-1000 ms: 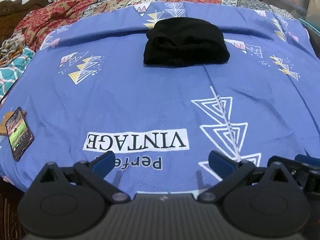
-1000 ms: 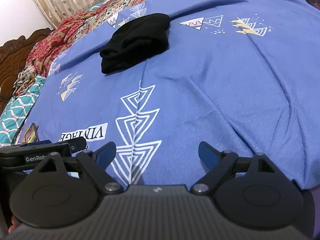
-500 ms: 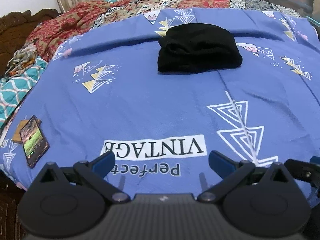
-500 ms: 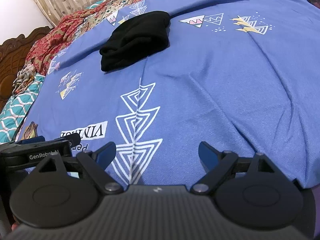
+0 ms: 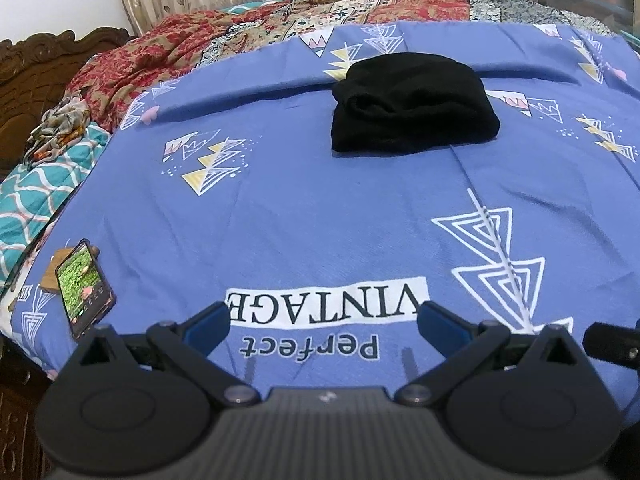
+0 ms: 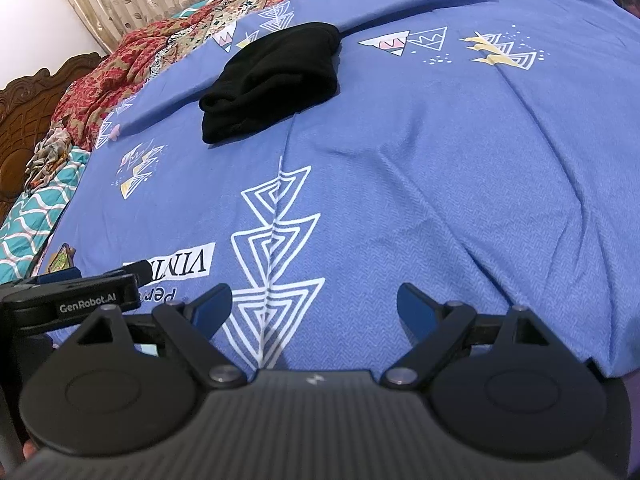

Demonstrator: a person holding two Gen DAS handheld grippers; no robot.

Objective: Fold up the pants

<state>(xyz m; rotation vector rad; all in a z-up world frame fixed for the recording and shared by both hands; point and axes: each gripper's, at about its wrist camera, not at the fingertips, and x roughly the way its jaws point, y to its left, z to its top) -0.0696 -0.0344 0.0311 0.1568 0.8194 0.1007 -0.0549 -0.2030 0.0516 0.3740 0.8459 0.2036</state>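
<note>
The black pants (image 5: 412, 108) lie folded into a compact bundle on the far part of the blue bedsheet (image 5: 320, 220); they also show in the right wrist view (image 6: 276, 80). My left gripper (image 5: 324, 320) is open and empty, held low over the near edge of the bed above the "Perfect VINTAGE" print, far from the pants. My right gripper (image 6: 314, 304) is open and empty, also near the bed's front edge. The left gripper's body (image 6: 72, 300) shows at the left of the right wrist view.
A phone (image 5: 84, 280) with a lit screen lies on the sheet at the near left edge. A red patterned quilt (image 5: 180, 48) and a teal blanket (image 5: 36, 200) lie at the far and left sides. A wooden headboard (image 5: 32, 68) stands left.
Both grippers have drawn back and tilted up a little, so the pants sit lower in the left wrist view. The pants have not moved. Both grippers stay open.
</note>
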